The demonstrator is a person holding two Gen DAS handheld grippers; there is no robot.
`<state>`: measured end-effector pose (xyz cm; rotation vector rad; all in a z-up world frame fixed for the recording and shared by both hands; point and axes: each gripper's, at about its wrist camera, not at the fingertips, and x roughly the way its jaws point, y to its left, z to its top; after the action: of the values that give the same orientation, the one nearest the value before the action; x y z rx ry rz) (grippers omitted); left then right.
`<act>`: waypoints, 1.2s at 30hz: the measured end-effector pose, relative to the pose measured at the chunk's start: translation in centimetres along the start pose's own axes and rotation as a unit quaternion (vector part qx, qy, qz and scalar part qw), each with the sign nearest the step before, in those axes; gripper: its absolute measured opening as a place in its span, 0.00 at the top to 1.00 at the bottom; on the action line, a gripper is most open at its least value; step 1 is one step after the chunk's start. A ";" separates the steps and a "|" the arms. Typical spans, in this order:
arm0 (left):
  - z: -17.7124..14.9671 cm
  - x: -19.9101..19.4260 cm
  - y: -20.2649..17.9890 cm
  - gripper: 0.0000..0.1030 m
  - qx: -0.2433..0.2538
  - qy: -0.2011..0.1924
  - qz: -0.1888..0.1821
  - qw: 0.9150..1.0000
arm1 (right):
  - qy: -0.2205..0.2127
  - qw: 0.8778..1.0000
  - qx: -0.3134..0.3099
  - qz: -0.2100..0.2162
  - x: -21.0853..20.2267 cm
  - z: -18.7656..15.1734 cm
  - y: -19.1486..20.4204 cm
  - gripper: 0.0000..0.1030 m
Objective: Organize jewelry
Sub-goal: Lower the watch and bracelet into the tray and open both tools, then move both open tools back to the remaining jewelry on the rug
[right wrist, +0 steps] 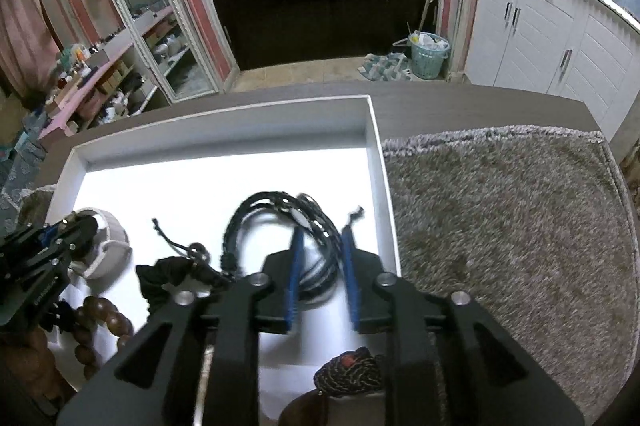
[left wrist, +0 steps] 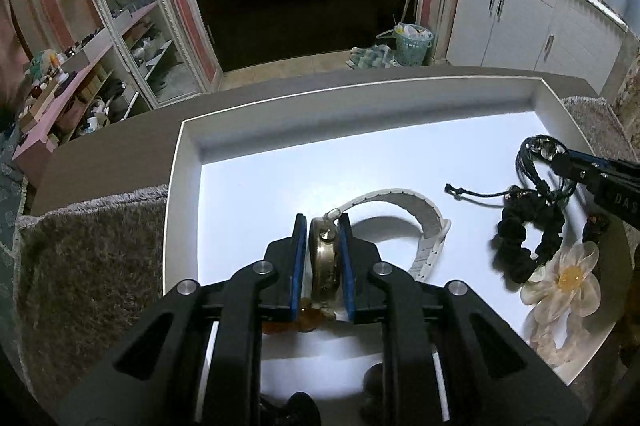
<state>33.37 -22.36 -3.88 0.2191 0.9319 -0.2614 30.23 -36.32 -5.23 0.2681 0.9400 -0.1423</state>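
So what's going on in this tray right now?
Jewelry is being sorted in a white tray. The left gripper has its jaws around the case of a white-strapped watch near the tray's middle. The right gripper has open jaws over a black braided bracelet, some of its cords between them. A black scrunchie, a flower hair clip and wooden beads lie nearby.

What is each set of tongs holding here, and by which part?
Left tongs: the white-strapped watch, gripped across its metal case. Right tongs: open, straddling the black braided cord bracelet but not pressing on it.
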 end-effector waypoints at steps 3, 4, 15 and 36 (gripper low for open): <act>-0.3 -0.3 0.5 0.84 -0.004 -0.006 -0.005 1.000 | -0.006 1.000 0.001 0.002 -0.3 0.0 0.0 0.71; -0.2 -0.6 0.7 0.84 -0.007 -0.014 -0.010 1.000 | -0.012 1.000 0.000 0.000 -0.6 0.0 0.1 0.71; 0.3 -9.5 2.8 0.83 -0.039 -0.113 -0.025 0.993 | -0.107 0.994 -0.019 -0.018 -8.9 1.4 1.3 0.71; -17.3 -15.5 10.8 0.54 -0.069 -0.120 -0.002 0.990 | -0.105 0.991 -0.056 0.068 -12.9 -15.9 3.6 0.49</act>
<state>14.78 -5.01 -0.53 0.0558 0.7083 -0.2210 11.16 -28.20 -3.04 0.2087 0.7158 0.0082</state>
